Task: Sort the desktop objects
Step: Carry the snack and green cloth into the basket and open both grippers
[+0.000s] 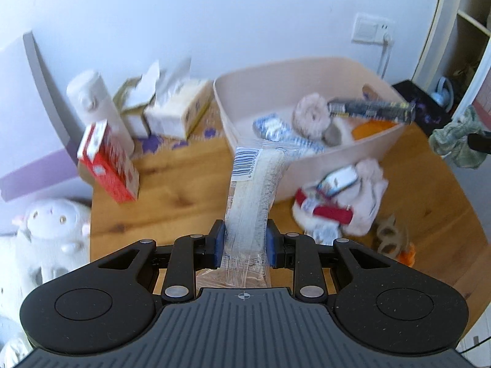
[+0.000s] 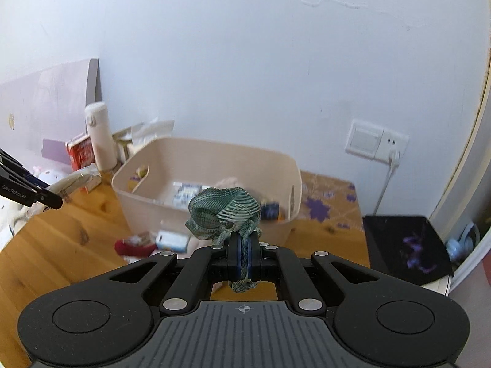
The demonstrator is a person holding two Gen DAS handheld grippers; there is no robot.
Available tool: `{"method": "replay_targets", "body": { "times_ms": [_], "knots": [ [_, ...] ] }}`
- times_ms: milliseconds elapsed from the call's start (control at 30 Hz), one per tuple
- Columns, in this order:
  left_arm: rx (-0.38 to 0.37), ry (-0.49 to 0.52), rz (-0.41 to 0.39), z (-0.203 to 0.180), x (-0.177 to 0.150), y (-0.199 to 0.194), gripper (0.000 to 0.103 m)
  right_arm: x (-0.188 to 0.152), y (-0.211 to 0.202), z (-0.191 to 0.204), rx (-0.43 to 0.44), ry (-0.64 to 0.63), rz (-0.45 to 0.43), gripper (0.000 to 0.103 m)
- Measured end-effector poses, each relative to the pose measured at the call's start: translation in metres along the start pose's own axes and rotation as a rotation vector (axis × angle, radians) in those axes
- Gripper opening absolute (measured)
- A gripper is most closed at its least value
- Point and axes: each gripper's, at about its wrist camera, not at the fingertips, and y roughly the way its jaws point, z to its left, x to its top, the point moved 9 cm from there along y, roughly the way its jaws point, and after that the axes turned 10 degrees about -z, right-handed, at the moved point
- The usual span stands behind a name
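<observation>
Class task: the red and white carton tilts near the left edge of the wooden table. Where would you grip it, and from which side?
Grip the red and white carton across its narrow white-topped upper end, coming from above. It leans with that end uppermost, and open wooden table lies to its right.

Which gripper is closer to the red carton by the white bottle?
Left. The left gripper, holding a clear snack packet, is just right of the red carton. The right gripper, shut on a green cloth, is beyond the bin's far side.
</observation>
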Motion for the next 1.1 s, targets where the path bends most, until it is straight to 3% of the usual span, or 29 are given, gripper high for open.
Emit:
{"method": "replay_targets", "body": {
  "times_ms": [433,767,1100],
  "knots": [
    [-0.012,0.019,-0.087,-0.027,0.073,0.022,0.027,0.048,0.042,-0.016,0.048,-0.035,-0.069,0.004],
    [0.043,-0.008,-0.024,-0.042,0.084,0.083,0.027,0.058,0.099,-0.009,0.142,-0.074,-0.050,0.004],
    [0.088,-0.020,0.069,-0.053,0.075,0.135,0.027,0.036,0.153,0.006,0.199,-0.104,0.040,0.004]
  ]
}}
